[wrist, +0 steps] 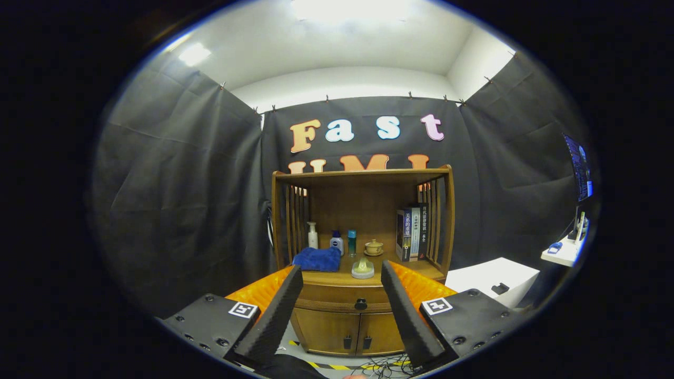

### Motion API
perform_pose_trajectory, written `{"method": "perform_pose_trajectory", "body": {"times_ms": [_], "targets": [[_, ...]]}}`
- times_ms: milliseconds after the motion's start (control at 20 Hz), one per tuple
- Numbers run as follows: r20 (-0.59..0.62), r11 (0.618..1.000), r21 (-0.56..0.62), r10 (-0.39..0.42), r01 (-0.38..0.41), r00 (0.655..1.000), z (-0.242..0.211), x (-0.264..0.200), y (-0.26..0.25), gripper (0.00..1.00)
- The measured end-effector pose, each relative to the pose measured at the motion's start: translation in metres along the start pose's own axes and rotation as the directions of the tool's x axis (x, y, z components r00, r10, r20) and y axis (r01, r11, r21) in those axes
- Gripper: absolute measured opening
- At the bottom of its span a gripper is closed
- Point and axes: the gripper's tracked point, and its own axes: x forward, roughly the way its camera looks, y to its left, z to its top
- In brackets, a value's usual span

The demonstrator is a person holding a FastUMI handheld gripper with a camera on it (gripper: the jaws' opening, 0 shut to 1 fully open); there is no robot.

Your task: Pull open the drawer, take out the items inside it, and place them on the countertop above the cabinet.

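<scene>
Gripper [341, 279] is held level and pointed straight at the cabinet [361, 316], well back from it, with nothing touching anything. Fingers [274, 316] are spread wide, released, holding nothing, and through the gap between them you see the cabinet front dead centre. Drawer [342, 298] sits just under the countertop [392, 271], shut, with a dark round knob [360, 303] right in the middle, between the two fingers and beyond their tips. Can't see what's inside it since it's closed. Below the drawer there are two small doors [345, 332] with dark handles. On the countertop: a folded blue cloth [317, 259] on the left, a pale little dish thing [363, 268] in front near the edge, then further back a white pump bottle [313, 235], a small dark-blue-capped bottle [337, 242], a teal tube [352, 242] and a small lidded cup on a saucer [374, 247]. Books [412, 233] stand upright at the right side under the top shelf [363, 176]. Something orange and quilted [258, 292] shows behind both fingers, either side of the cabinet, can't tell what it is. Off to the right there's a white table [492, 279] with a small black object on it, and cables [379, 366] on the floor in front of the cabinet.
</scene>
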Motion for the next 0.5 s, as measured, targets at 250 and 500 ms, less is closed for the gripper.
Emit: {"method": "perform_pose_trajectory", "body": {"times_ms": [250,500], "targets": [[0.011,1.0,0.01,-0.003,0.003,1.0,-0.0004,-0.0015,-0.0013,0.97],[0.009,1.0,0.021,-0.011,0.011,1.0,-0.0028,-0.0002,-0.0062,0.97]]}}
